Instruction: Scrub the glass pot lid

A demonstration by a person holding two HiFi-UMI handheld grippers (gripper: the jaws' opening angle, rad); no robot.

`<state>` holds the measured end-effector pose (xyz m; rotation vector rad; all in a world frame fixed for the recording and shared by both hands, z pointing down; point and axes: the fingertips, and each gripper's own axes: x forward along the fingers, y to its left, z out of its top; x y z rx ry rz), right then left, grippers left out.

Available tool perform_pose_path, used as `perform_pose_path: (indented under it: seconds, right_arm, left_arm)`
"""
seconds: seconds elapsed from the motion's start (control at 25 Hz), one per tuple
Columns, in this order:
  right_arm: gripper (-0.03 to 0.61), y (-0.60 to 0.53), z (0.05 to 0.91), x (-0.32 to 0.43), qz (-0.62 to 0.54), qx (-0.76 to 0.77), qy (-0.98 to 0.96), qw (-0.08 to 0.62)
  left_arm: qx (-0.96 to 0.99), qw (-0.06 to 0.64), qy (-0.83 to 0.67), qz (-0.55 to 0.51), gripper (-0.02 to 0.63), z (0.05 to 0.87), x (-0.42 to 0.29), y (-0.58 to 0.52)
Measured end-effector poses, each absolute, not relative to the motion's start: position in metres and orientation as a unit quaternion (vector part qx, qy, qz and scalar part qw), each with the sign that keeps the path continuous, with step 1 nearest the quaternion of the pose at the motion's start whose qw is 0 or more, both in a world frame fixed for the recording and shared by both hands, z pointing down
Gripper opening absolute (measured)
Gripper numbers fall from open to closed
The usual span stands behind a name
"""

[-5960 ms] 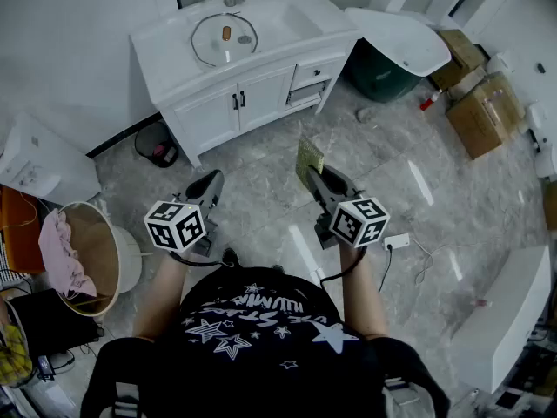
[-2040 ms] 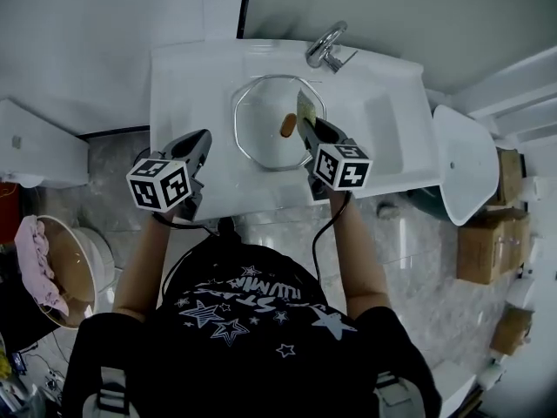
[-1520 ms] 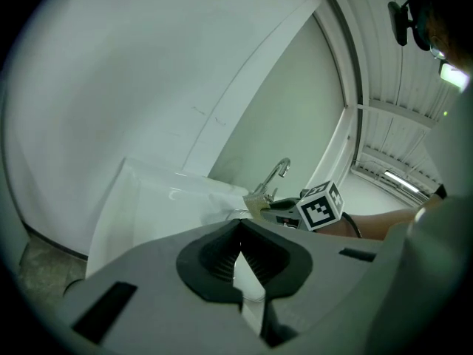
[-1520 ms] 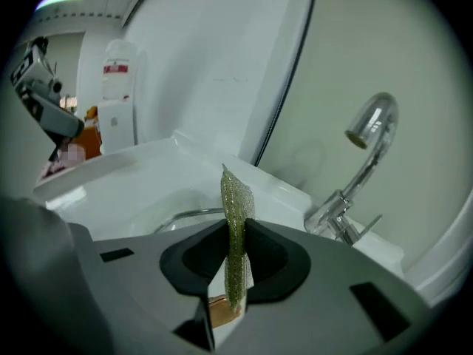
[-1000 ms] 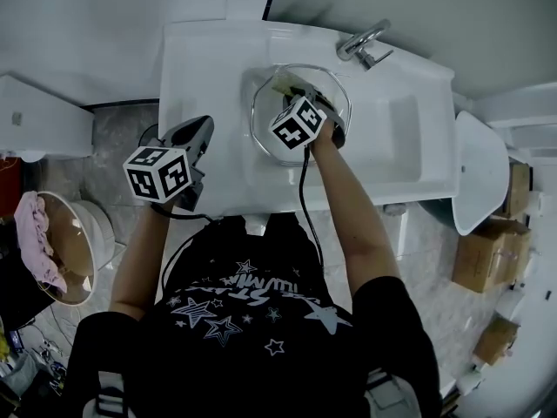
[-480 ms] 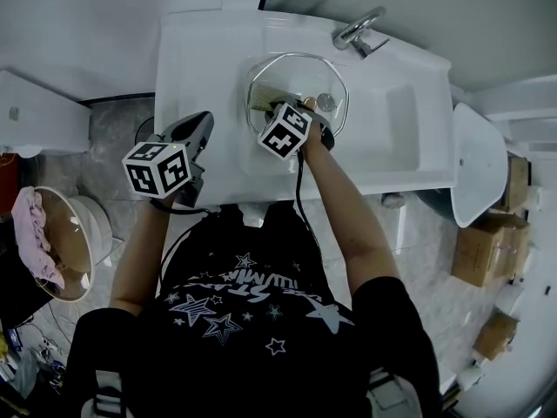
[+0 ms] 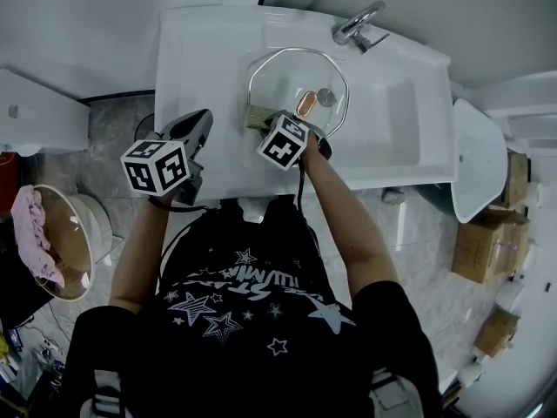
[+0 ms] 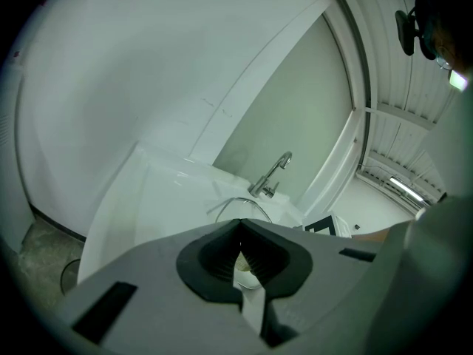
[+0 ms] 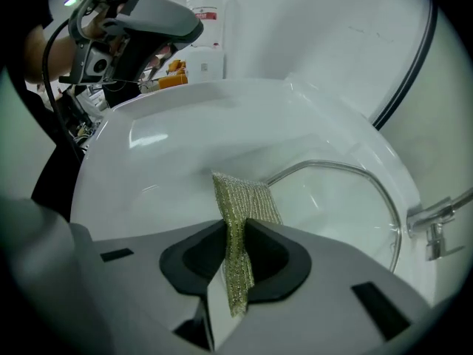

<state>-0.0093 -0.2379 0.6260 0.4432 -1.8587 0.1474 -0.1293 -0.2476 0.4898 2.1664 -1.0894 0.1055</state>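
Spanning the head view, vanity top (image 7: 196, 50): white, with you standing at its front edge and a basin sunk in its middle.
Glass pot lid (image 7: 287, 72): lies flat in the basin below the faucet (image 7: 359, 26), metal-rimmed and knob side up.
Right gripper (image 7: 270, 122): you have it clenched on the scouring pad, reaching over the lid's front-left rim with the marker cube toward you.
Left gripper (image 7: 200, 122): jaws pressed together with nothing between them, held over the bare vanity top left of the lid and apart from it.
Scouring pad (image 9: 240, 198): yellow-green mesh, pinched edge-on between the right jaws, free end down at the lid's rim; whether it presses the glass cannot be told.
Knob (image 7: 306, 104): copper-coloured, at the lid's centre, just beyond your right gripper.
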Motion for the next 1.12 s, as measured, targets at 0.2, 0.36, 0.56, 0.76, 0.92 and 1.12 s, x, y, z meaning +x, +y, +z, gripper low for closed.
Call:
perform_pose_path:
  seconds: [0.2,0.36,0.56,0.76,0.92,1.12]
  right_arm:
    - [0.072,-0.222,0.631,-0.007,0.103,0.184,-0.798,0.564]
    - [0.072,-0.21,0.634,-0.006,0.136,0.181,-0.799,0.557]
    - [0.069,-0.206,0.63,0.0,0.143,0.191,-0.8,0.55]
    - [0.067,-0.23,0.597,0.011,0.118,0.218,-0.813,0.527]
    - [0.067,-0.274,0.552,0.025,0.085,0.28,-0.819,0.494]
    - [0.064,-0.338,0.517,0.045,0.051,0.377,-0.803,0.459]
  left_arm:
    - [0.839,0.347,-0.417,0.043,0.008,0.49,-0.127,-0.246]
    - [0.837,0.351,-0.417,0.045,0.008,0.493,-0.127,-0.245]
    - [0.836,0.353,-0.417,0.045,0.008,0.493,-0.128,-0.247]
    - [0.837,0.347,-0.42,0.041,0.008,0.487,-0.127,-0.252]
    - [0.836,0.346,-0.424,0.036,0.008,0.483,-0.128,-0.254]
    - [0.834,0.348,-0.428,0.032,0.008,0.481,-0.128,-0.258]
